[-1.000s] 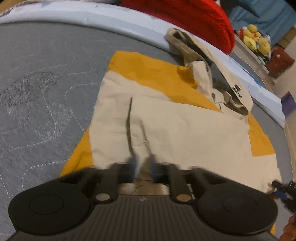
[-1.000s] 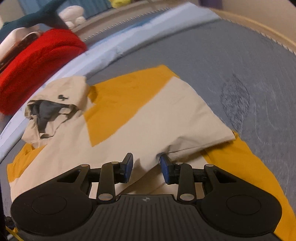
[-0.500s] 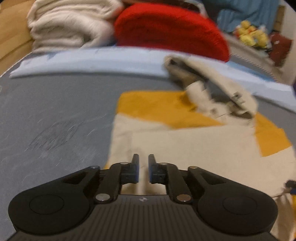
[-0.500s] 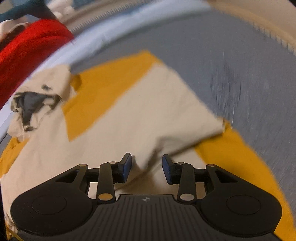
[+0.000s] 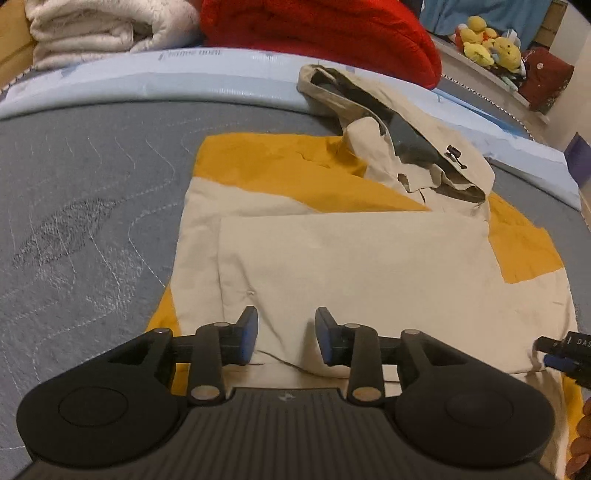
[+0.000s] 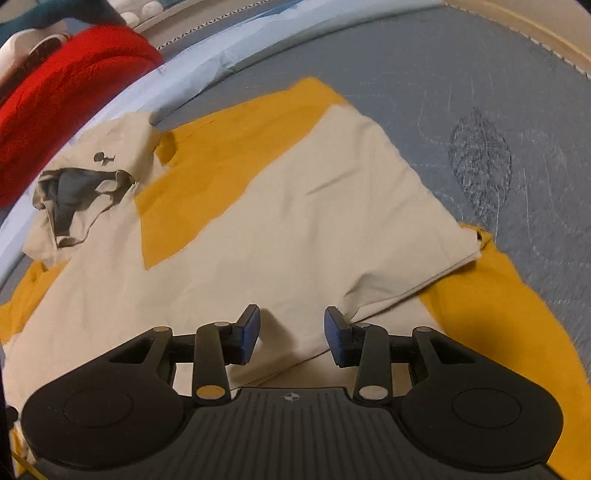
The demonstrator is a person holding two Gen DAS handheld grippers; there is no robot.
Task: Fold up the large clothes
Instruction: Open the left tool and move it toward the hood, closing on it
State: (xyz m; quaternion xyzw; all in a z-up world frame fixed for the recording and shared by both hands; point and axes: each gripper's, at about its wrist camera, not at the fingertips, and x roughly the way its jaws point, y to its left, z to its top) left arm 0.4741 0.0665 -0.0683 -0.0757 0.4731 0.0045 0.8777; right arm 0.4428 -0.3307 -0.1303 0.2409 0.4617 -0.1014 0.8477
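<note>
Two claws, both with jaws apart and nothing between the pads. Left gripper [image 5: 286, 334] hovers low over the near hem of the jacket [image 5: 351, 266]; blue pads [image 5: 249, 332] straddle a small ridge of beige cloth without touching it, as far as can be told. Right gripper [image 6: 291, 334] likewise spread, over the near edge of the folded beige panel, a pucker of cloth running toward its right pad.

Jacket lies flat on the grey quilted mattress [image 5: 74, 206], beige with mustard-yellow blocks. Sleeves look folded in across the body, making a rough rectangle. Judgement: both claws sit at the hem so as to pinch it at two points and carry it up toward the collar for the next fold.

Hood [image 5: 399, 122] bunched at 1 o'clock in left view, dark lining showing, cord toggle on its side; at 10 o'clock in right view.

Beyond, 12 o'clock: red blanket [image 5: 321, 33]; white folded blanket [image 5: 107, 26] at 11; yellow plush toys [image 5: 487, 46] at 1.

Writing: faint print on the pale blue mattress border [image 5: 192, 55], unreadable. Letters "DAS" on the other tool at 3 o'clock, cut off.
</note>
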